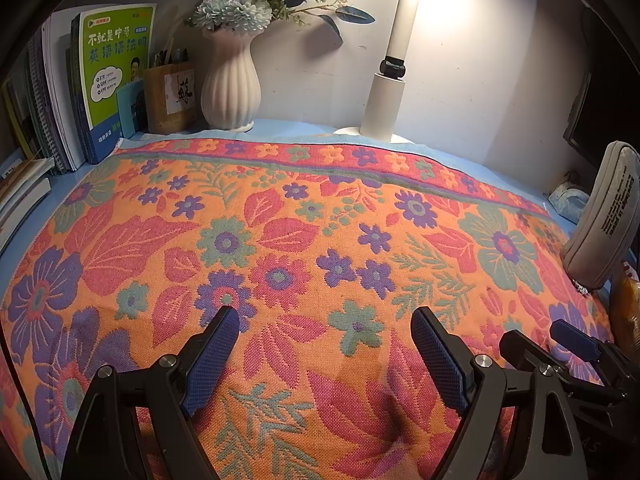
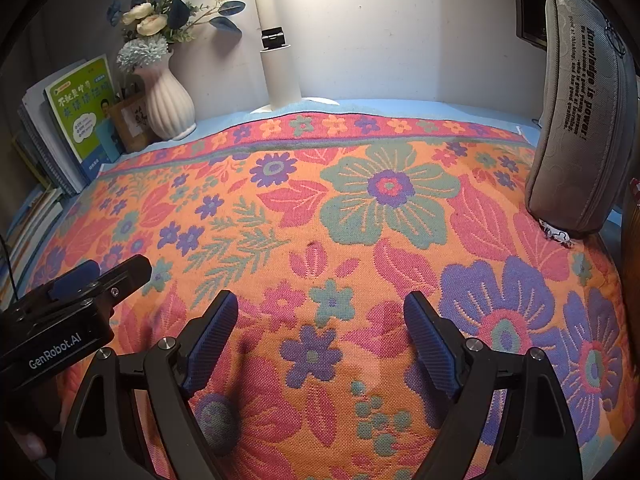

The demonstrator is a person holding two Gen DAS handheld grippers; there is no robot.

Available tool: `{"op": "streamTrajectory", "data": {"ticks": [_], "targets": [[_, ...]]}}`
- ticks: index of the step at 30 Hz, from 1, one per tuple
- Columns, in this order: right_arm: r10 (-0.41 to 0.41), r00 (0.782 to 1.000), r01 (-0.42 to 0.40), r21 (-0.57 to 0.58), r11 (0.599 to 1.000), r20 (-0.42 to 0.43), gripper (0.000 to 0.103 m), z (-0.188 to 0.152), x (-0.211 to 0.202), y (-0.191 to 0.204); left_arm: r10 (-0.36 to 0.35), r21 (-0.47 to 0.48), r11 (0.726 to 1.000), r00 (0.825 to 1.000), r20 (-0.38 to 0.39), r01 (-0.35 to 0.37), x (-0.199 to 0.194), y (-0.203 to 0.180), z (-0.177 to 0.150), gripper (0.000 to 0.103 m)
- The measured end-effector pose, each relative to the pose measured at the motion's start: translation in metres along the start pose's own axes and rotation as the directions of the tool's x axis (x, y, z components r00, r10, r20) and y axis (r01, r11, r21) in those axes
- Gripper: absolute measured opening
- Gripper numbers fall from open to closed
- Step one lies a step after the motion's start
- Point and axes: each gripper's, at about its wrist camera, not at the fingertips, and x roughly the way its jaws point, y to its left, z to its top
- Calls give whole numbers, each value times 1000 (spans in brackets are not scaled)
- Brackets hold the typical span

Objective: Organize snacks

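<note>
My left gripper (image 1: 325,322) is open and empty, low over the orange floral cloth (image 1: 280,240). My right gripper (image 2: 320,308) is open and empty over the same cloth (image 2: 320,220). Each gripper shows in the other's view: the right one at the lower right of the left wrist view (image 1: 576,340), the left one at the lower left of the right wrist view (image 2: 80,280). A shiny orange-brown packet (image 1: 626,312) shows at the right edge, partly cut off, below a grey pencil case (image 1: 600,216). No other snack is in view.
The grey pencil case (image 2: 580,112) stands on end at the right. At the back stand a white vase with flowers (image 1: 232,80), a white lamp post (image 1: 388,92), a wooden pen holder (image 1: 170,98) and a row of books (image 1: 112,80) at the left.
</note>
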Motion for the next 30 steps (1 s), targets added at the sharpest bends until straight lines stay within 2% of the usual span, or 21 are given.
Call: {"op": "streamTrajectory", "data": {"ticks": [30], "targets": [[0,1000,0,-8,1000,-6,86,-1,2,0,-2,-2,1000,1000,-3,2,1,0,0,86]]}}
